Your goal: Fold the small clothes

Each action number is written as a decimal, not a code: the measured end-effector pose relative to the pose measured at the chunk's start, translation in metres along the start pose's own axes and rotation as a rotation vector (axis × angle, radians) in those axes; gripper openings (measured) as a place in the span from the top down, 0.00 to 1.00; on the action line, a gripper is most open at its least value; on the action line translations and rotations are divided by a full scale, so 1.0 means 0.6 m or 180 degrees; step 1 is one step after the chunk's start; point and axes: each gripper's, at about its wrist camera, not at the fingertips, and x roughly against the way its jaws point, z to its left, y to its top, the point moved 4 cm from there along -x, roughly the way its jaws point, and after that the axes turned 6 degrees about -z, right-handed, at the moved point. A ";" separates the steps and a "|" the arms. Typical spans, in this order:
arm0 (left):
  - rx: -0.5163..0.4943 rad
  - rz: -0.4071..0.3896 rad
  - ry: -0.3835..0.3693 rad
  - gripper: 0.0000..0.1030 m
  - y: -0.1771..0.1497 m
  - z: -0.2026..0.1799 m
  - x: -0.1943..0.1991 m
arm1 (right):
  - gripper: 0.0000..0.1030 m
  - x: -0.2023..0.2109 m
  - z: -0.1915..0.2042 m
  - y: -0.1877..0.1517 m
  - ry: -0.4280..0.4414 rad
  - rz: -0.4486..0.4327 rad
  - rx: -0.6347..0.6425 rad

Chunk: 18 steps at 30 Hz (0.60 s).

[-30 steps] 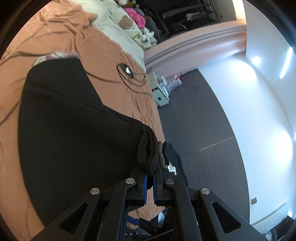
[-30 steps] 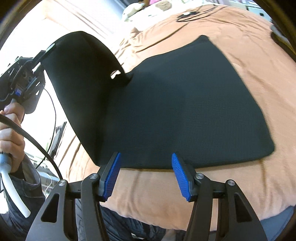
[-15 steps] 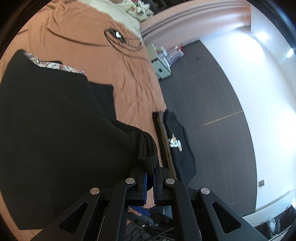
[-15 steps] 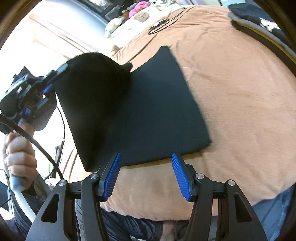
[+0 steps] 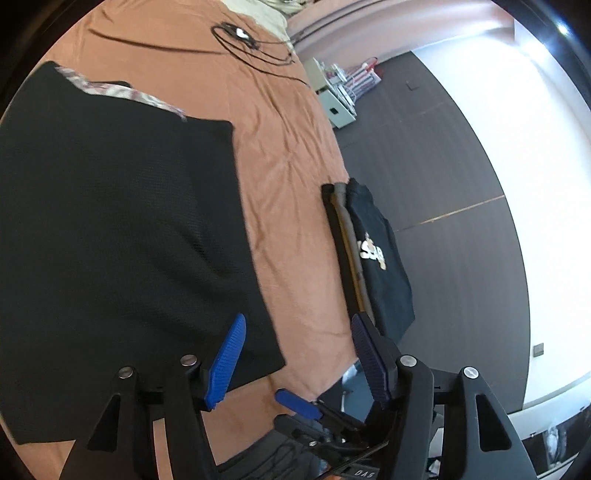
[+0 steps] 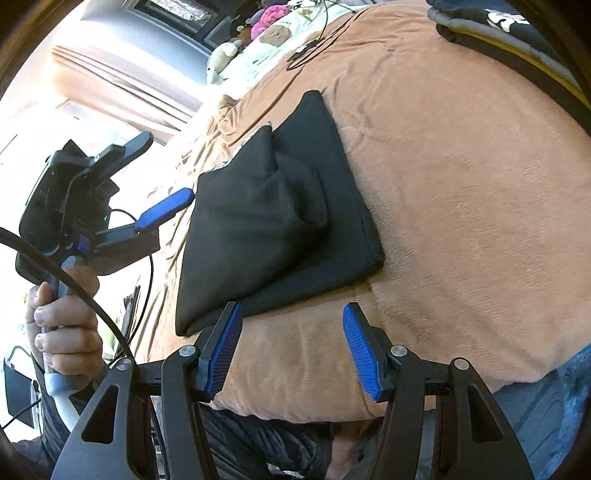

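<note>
A bed [image 5: 295, 155] covered in an orange-brown blanket fills most of both views, its surface lightly creased. At the far end lies pale printed bedding [image 6: 273, 40] with a pink soft toy [image 6: 271, 16] on it, and a black cable [image 5: 255, 48] coils on the blanket. Beside the bed runs a dark grey floor [image 5: 436, 206] crossed by a thin light line. A small white cabinet [image 5: 338, 107] stands on that floor near the bed. A white wall [image 5: 535, 177] glares with bright light. Strong daylight washes out the window side [image 6: 74, 85].
</note>
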 end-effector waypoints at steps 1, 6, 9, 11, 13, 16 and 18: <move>0.0007 -0.0028 0.0038 0.41 0.001 0.008 0.010 | 0.47 -0.006 0.000 0.000 0.0024 0.0009 0.0000; 0.0001 -0.0189 0.0351 0.41 0.008 0.057 0.056 | 0.47 -0.028 0.009 0.012 0.0167 -0.0006 -0.0011; 0.0000 -0.0268 0.0555 0.41 0.009 0.091 0.086 | 0.47 -0.037 0.006 0.025 0.0216 -0.0039 -0.0073; 0.0036 -0.0328 0.0664 0.41 0.008 0.116 0.106 | 0.47 -0.047 -0.008 0.037 0.0141 -0.0036 -0.0166; 0.0097 -0.0380 0.0743 0.41 0.005 0.141 0.124 | 0.47 -0.056 -0.024 0.044 0.0096 -0.0028 -0.0263; 0.0161 -0.0446 0.0884 0.41 -0.001 0.174 0.152 | 0.52 -0.065 -0.034 0.054 0.0124 -0.0029 -0.0343; 0.0217 -0.0469 0.0958 0.41 -0.005 0.194 0.166 | 0.57 -0.074 -0.033 0.063 0.0102 -0.0027 -0.0327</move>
